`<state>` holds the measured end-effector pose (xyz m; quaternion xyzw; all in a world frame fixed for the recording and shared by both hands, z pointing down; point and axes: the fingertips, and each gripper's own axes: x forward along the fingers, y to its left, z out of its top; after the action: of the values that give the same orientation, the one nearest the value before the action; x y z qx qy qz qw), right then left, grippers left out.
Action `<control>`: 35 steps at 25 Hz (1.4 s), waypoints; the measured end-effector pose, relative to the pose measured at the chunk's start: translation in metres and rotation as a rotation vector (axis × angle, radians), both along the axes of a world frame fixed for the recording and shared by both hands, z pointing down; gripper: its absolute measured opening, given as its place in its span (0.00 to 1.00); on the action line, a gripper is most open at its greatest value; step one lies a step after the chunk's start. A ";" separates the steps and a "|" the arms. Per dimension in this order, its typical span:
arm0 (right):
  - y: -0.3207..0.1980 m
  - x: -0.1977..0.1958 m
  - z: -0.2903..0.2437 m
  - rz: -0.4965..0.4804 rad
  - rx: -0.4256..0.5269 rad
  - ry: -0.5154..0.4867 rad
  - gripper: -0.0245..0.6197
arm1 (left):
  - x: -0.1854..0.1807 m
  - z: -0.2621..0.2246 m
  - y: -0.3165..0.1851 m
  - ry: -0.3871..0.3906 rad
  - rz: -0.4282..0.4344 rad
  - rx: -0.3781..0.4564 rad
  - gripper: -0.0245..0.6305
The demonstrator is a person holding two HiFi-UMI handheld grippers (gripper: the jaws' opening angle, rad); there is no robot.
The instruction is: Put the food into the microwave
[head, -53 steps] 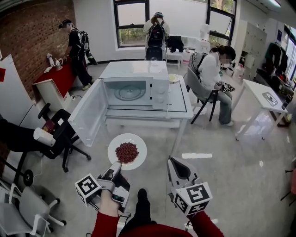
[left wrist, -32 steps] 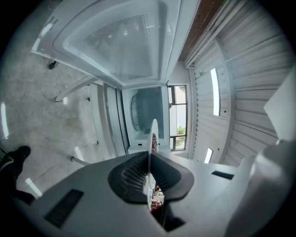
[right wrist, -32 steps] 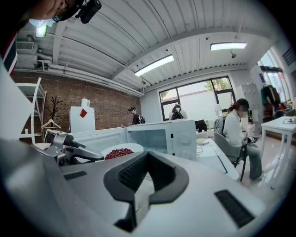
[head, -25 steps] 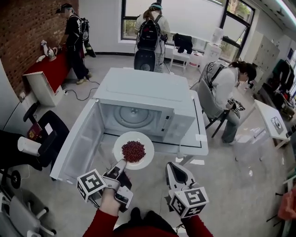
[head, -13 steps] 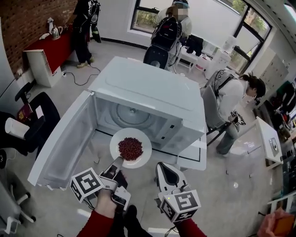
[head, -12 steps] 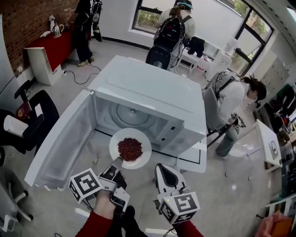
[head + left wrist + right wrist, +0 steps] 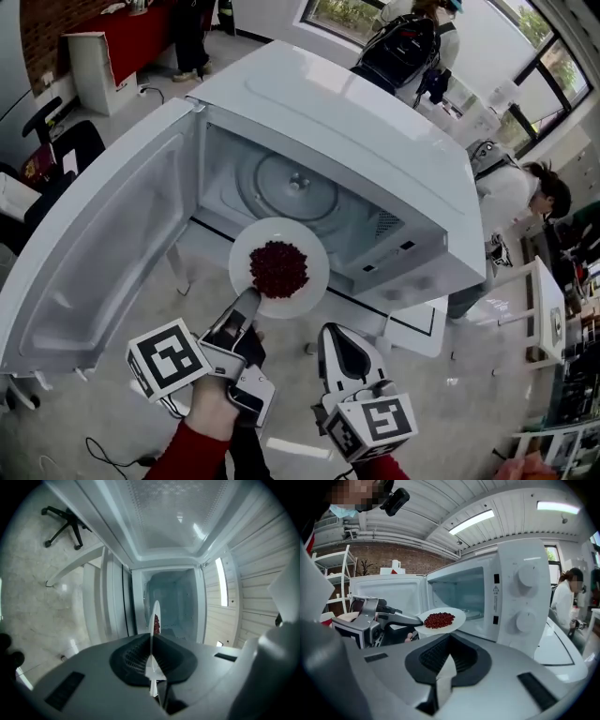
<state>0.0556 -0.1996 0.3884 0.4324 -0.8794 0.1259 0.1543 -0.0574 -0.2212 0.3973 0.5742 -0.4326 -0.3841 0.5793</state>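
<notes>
Microwave: I see the white microwave (image 7: 347,122) standing on a white table, with its cavity open toward me and its two knobs on the right of the front.
Door: the door (image 7: 94,253) is swung fully out to the left.
Turntable: the glass turntable (image 7: 295,187) lies bare on the cavity floor.
Plate: the white plate (image 7: 309,292) is held roughly level in the air at the cavity's mouth, and I can't tell whether its far edge has crossed the sill.
Left gripper: my left gripper (image 7: 246,305) is clamped on the plate's near rim, which I see edge-on between the pads in its own view.
Right gripper: my right gripper (image 7: 330,336) hangs just right of the left one, below the plate, with its jaws together on nothing.
Food: a heap of red beans (image 7: 278,269) sits in the middle of the plate.
</notes>
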 end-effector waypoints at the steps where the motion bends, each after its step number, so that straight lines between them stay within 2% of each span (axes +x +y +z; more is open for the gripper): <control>1: -0.002 -0.002 0.002 0.002 0.004 -0.003 0.06 | 0.000 0.004 -0.002 0.006 0.000 0.001 0.07; 7: -0.018 -0.015 0.007 -0.005 0.012 0.021 0.06 | -0.001 0.011 -0.015 0.000 0.010 0.017 0.07; 10: -0.030 -0.019 0.004 -0.015 0.068 0.007 0.06 | -0.003 0.012 -0.024 0.000 0.002 0.009 0.07; 12: -0.039 -0.020 0.002 -0.015 0.088 -0.006 0.06 | -0.005 0.016 -0.035 -0.026 -0.004 -0.013 0.07; 15: -0.049 -0.020 -0.001 -0.008 0.071 -0.024 0.06 | -0.009 0.017 -0.059 -0.068 -0.009 -0.028 0.07; 22: -0.081 -0.022 -0.022 -0.017 0.098 -0.024 0.06 | -0.005 0.001 -0.125 -0.048 -0.018 -0.043 0.07; 31: -0.101 -0.038 -0.043 -0.032 0.101 -0.039 0.06 | -0.013 -0.011 -0.162 -0.114 -0.016 -0.086 0.07; 35: -0.110 -0.042 -0.046 -0.029 0.103 -0.038 0.06 | -0.020 -0.010 -0.172 -0.116 -0.021 -0.096 0.07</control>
<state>0.0132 -0.3100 0.3426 0.4244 -0.8937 0.0865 0.1171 -0.0771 -0.3935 0.3876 0.5626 -0.4894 -0.3348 0.5761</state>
